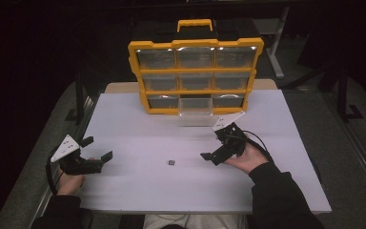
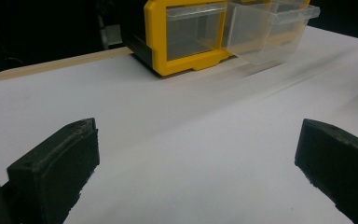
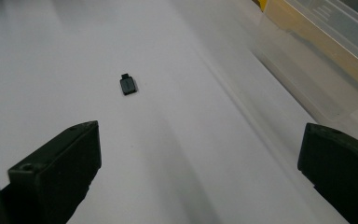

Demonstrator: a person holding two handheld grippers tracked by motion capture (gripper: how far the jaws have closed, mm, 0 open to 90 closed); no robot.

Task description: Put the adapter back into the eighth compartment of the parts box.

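The small black part (image 1: 171,162) lies flat on the white tabletop (image 1: 138,191), near the middle of the side closest to me, touching nothing else. In my right gripper view the same part (image 3: 128,86) sits ahead of my jaws and a little toward the left one, with bare tabletop all round it.

My right tongs (image 1: 213,143) are the nearer pair to it. They hover just to its right, jaws spread wide and gripping nothing, and my right hand (image 1: 246,158) is wrapped round the body behind them. My left tongs (image 1: 97,149) stand well apart from the part, out by the left edge of the tabletop, also gaping and empty, with my left hand (image 1: 69,182) under them.

Beyond the part, at the far side of the tabletop, stands the yellow organiser (image 1: 195,76), upright, with three rows of three clear drawers and a yellow handle on top. The middle drawer of the bottom row (image 1: 195,110) is pulled out toward me, resting over the tabletop. In my left gripper view that open drawer (image 2: 270,32) juts out beside the organiser's yellow corner (image 2: 158,42); in my right gripper view its clear wall (image 3: 317,70) runs along the upper right.
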